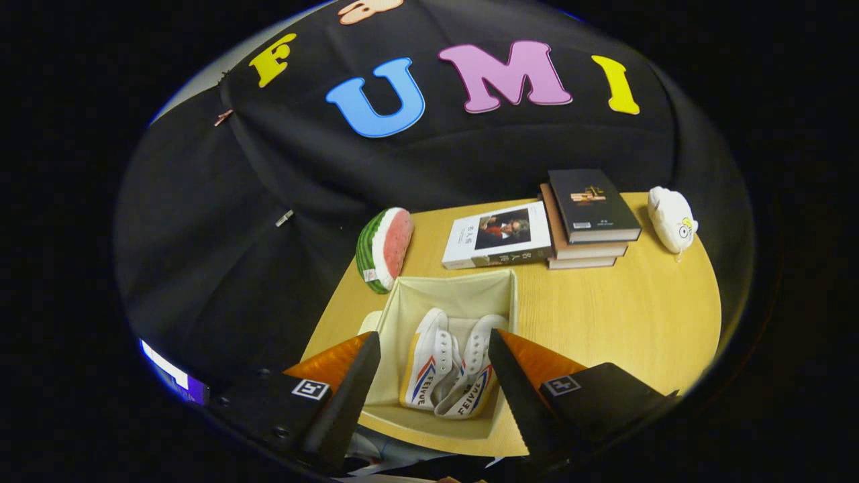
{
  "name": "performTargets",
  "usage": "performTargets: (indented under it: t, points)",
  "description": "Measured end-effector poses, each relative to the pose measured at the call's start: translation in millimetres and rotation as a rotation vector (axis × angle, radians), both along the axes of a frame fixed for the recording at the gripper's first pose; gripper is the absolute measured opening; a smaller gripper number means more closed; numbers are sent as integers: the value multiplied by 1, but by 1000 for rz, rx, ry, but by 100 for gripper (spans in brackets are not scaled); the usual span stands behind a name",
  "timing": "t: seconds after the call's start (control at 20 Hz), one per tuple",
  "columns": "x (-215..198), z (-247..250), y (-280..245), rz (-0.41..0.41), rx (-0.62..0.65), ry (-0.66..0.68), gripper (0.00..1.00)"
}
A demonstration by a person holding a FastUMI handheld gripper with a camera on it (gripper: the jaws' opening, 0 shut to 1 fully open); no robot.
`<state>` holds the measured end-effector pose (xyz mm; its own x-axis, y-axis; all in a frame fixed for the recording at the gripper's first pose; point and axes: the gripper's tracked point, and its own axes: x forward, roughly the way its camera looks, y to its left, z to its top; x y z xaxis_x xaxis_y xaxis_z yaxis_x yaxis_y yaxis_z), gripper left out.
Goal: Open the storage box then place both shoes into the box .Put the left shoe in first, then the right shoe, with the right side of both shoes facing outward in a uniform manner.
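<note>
An open cream fabric storage box sits on the wooden table, just ahead of my fingers. Two white canvas shoes with red and blue stripes lie inside it side by side: one toward the left finger, the other toward the right finger, leaning against the first. My gripper hangs open above the box's near side, its fingers wide apart with the shoes seen between them and nothing held. Both fingertips are clear of the shoes and the box.
A watermelon-slice toy stands just beyond the box's far left corner. A book lies flat behind the box, with a stack of books beside it. A white plush toy sits at the table's far right. The wooden table spreads right of the box.
</note>
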<state>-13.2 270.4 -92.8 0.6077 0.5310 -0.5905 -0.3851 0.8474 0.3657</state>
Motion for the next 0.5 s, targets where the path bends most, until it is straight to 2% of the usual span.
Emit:
performTargets:
  t: [0.1,0.3,0.5]
  points:
    - [10,24,-17,-31,12,-69,99]
    - [25,66,-69,-65,-57,-236,99]
    - [41,121,-127,-143,-100,-431,99]
